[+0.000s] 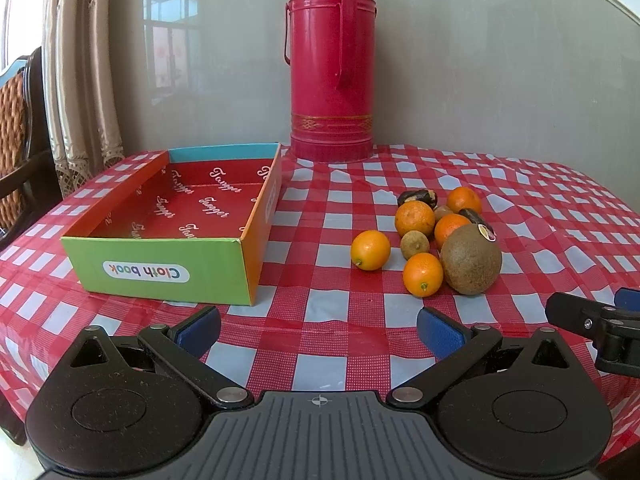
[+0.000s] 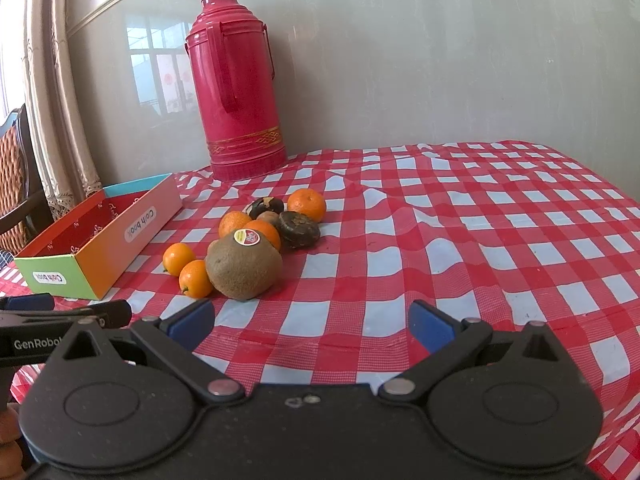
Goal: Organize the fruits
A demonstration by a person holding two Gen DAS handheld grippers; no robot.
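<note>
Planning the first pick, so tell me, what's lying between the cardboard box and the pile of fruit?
Nothing: only bare checkered tablecloth separates the box from the nearest small orange. The left wrist view shows that gap most plainly.

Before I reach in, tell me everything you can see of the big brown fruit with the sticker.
The big brown fruit is the largest in the pile, roundish, with dull fuzzy skin like a kiwi's. A round yellow and red sticker sits on its top, toward the far side. It rests on the checked tablecloth at the pile's near edge, against a small orange fruit and another orange behind. No gripper touches it.
</note>
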